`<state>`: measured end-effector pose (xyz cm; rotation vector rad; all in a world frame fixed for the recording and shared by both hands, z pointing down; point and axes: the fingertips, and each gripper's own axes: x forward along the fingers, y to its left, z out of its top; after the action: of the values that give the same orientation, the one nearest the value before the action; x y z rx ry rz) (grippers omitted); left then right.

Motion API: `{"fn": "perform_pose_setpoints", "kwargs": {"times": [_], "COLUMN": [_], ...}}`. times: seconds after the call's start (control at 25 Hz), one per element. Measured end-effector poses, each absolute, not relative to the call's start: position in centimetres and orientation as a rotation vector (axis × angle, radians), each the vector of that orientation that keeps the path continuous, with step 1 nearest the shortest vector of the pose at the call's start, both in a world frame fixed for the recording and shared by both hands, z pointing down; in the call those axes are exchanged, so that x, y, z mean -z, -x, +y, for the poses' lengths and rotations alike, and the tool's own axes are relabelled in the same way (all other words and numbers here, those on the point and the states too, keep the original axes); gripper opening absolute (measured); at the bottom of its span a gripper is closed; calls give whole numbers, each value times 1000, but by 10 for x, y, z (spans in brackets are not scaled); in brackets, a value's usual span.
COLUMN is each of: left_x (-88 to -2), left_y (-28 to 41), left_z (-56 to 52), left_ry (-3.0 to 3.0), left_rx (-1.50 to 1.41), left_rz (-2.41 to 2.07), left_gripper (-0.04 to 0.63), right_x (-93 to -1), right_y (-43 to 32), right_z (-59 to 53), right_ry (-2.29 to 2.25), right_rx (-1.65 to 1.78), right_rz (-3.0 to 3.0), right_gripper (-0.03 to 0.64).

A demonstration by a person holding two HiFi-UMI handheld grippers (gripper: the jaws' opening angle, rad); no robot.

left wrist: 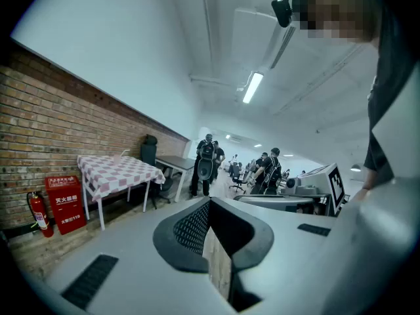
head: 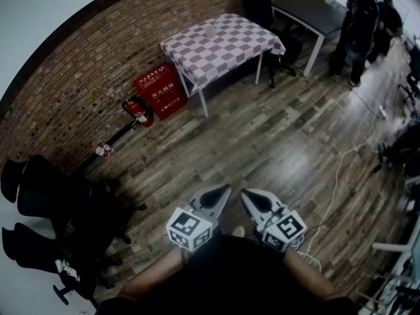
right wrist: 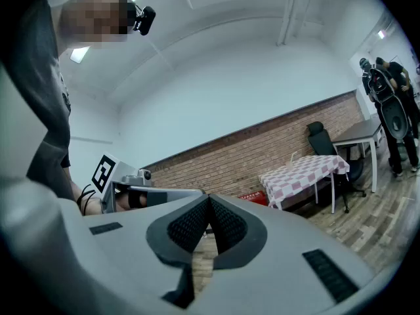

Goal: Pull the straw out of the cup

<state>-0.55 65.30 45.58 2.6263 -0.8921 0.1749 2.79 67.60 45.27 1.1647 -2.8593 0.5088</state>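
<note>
A clear cup with a straw (head: 210, 26) stands on the table with the red-and-white checked cloth (head: 223, 41), far across the room by the brick wall. In the right gripper view the cup (right wrist: 293, 157) is tiny on that table. I hold both grippers close to my body, well away from the table. My left gripper (head: 226, 189) (left wrist: 210, 202) is shut with nothing in it. My right gripper (head: 244, 193) (right wrist: 209, 199) is shut and empty too. Their tips point toward each other and the table.
Wooden floor lies between me and the table. A red fire-equipment box (head: 159, 90) and an extinguisher (head: 139, 112) stand by the wall. Black office chairs (head: 59, 202) are at my left. A dark desk (head: 308, 8), people (head: 364, 25) and a white cable (head: 341, 169) are at the right.
</note>
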Motion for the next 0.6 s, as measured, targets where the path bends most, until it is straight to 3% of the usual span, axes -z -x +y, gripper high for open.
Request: {"fn": "perform_pose_setpoints", "kwargs": {"times": [0.6], "left_x": [-465], "left_y": [59], "left_z": [584], "left_ry": [-2603], "left_rx": [-138], "left_rz": [-889], "left_gripper": [8], "right_x": [-459], "right_y": [23], "right_z": [604], "right_ry": [-1167], "right_rx": [-536], "right_rz": [-2859], "right_gripper": [11]}}
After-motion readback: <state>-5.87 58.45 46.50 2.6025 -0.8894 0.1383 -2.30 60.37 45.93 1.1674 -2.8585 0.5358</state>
